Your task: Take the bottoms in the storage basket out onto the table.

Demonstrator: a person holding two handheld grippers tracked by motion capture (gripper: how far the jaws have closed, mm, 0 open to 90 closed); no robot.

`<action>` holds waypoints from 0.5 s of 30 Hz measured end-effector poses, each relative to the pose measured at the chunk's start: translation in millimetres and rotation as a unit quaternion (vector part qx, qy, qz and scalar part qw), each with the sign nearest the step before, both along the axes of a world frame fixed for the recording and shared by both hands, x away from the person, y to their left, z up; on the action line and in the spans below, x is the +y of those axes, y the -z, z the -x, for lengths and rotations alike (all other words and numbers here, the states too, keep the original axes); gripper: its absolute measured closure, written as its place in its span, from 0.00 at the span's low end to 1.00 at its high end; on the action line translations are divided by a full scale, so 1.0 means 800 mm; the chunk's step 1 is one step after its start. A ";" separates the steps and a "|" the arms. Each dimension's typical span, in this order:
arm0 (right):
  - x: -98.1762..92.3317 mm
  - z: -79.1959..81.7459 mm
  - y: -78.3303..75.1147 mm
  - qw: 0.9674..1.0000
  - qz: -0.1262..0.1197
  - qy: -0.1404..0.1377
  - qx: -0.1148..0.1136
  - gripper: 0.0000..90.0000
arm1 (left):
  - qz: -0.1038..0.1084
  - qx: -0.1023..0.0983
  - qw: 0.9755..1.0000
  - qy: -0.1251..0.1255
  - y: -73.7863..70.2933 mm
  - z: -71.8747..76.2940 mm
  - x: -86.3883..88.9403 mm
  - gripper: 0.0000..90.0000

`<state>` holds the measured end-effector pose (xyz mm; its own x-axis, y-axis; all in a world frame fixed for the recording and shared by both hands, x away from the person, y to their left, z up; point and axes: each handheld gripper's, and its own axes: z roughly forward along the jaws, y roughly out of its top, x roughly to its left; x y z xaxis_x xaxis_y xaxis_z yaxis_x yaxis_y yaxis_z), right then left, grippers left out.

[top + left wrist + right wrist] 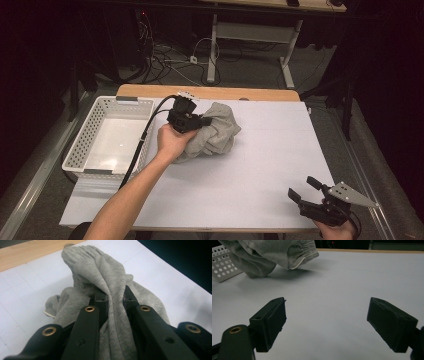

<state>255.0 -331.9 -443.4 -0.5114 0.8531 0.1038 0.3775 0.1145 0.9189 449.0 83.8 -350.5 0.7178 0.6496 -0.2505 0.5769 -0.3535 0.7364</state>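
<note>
Grey sweatshirt clamped in left gripper, just right of white basket; right gripper near-right, jaws apart, empty.

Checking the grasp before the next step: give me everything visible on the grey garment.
The grey garment is a soft knit, sweatshirt-like fabric, crumpled into a bunched heap rather than spread flat. A ribbed band with a pale edge shows at one end in the right gripper view. It lies on the white table cover, just right of the white perforated basket and outside it. The left gripper is closed on a raised fold pinched between its jaws. The right gripper is open and well clear of it.
</note>
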 end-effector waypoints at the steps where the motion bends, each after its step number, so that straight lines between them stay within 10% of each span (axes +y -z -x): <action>1: 0.000 0.000 0.000 1.000 0.000 0.000 0.000 0.18 | -0.002 0.000 1.000 0.000 0.002 -0.001 -0.001 0.87; 15: 0.000 0.000 0.000 1.000 0.000 -0.002 0.000 0.18 | -0.007 0.013 1.000 -0.015 0.030 -0.012 -0.006 0.87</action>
<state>255.1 -331.7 -443.4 -0.5141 0.8513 0.1047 0.3778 0.1152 0.9187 458.5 78.8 -374.6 0.6914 0.6744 -0.2591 0.6063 -0.3466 0.7157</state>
